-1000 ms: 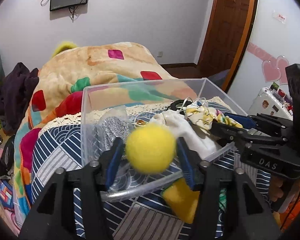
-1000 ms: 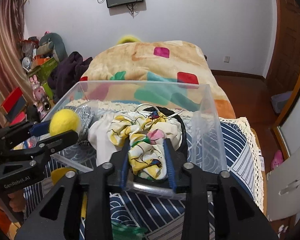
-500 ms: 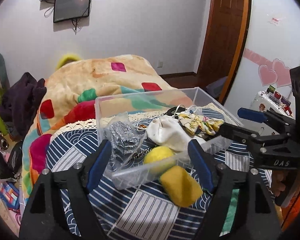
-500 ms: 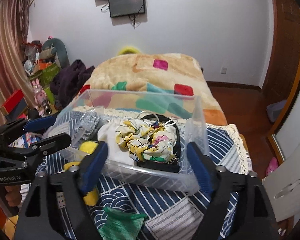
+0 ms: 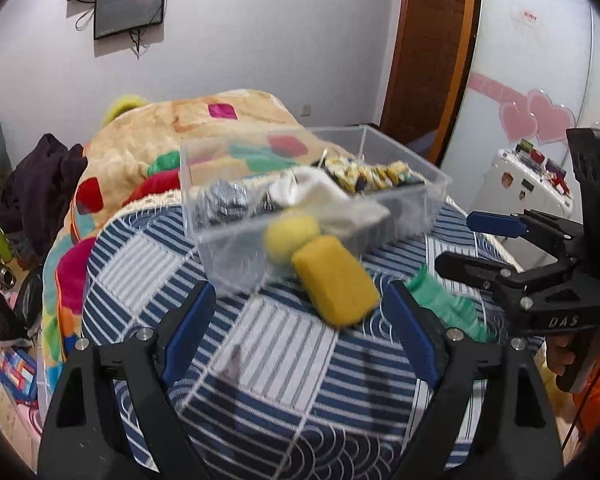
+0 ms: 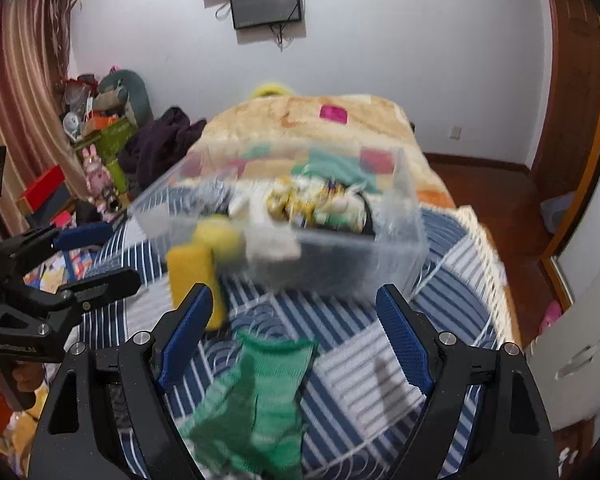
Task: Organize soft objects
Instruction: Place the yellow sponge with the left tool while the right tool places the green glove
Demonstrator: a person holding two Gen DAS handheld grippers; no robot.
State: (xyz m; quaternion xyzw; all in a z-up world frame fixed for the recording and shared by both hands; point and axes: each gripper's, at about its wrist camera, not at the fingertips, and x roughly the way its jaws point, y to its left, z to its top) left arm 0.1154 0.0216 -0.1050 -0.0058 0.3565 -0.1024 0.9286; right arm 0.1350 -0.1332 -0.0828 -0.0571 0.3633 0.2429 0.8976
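Both my tongs are spread wide and empty: left gripper point(image 5: 300, 322), right gripper point(image 6: 294, 334). The yellow sponge point(image 5: 335, 280) lies just near of the clear bin point(image 5: 436, 178); the green mesh cloth point(image 6: 256, 396) sits nearest, right of it. I'd straddle each squarely and pinch mid-body. The bin holds a yellow ball point(image 5: 290, 236), white cloth point(image 5: 312, 194), patterned fabric and silvery scrubber.
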